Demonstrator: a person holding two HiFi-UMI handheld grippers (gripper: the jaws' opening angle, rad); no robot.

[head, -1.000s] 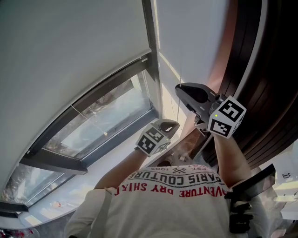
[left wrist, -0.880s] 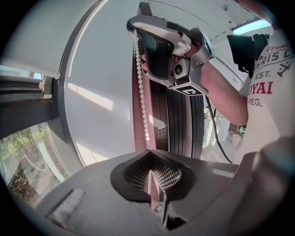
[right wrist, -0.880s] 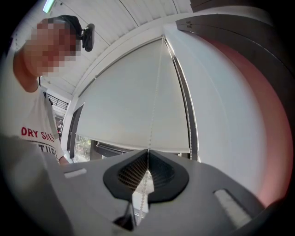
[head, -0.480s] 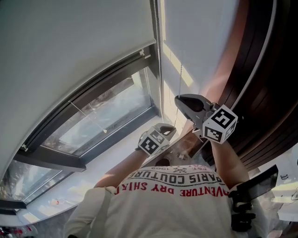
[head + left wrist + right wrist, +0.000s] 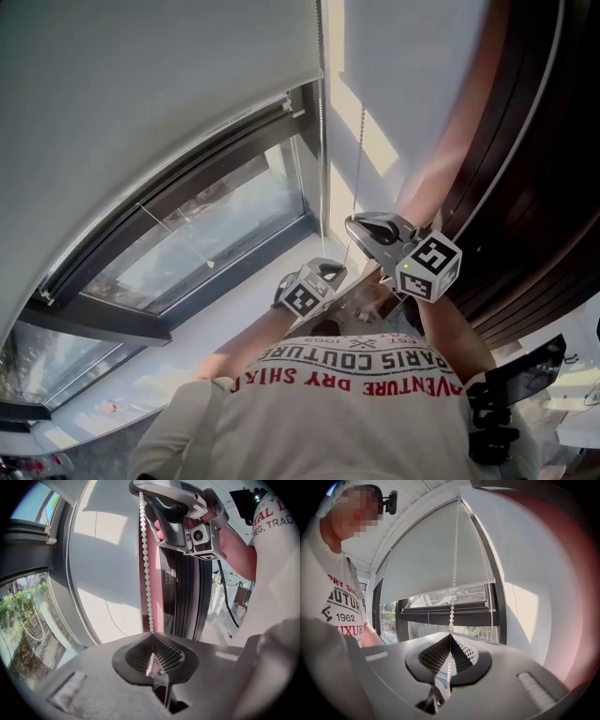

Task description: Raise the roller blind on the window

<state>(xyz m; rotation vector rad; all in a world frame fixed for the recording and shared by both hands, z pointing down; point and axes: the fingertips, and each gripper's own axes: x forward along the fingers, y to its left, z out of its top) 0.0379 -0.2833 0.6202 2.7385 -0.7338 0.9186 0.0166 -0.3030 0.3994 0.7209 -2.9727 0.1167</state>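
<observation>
The grey roller blind (image 5: 141,84) covers the upper window, and its lower edge hangs above the bare glass (image 5: 206,230). A white bead chain (image 5: 360,150) hangs beside the frame. My right gripper (image 5: 356,226) is shut on this chain; in the right gripper view the bead chain (image 5: 452,606) runs down from the roller blind (image 5: 436,564) into my right gripper (image 5: 450,634). Just below, my left gripper (image 5: 332,270) is shut on the same strand. From there the bead chain (image 5: 146,573) rises out of my left gripper (image 5: 152,635) to the right gripper (image 5: 180,513).
A second strand of the chain loop (image 5: 70,578) hangs against the dark window frame (image 5: 178,192). A dark wooden panel (image 5: 525,169) stands close on the right. The white sill (image 5: 216,314) runs below the glass. The person's arms and shirt fill the foreground.
Both grippers have come down together along the chain, still shut on it. The blind's lower edge sits a little higher in the picture.
</observation>
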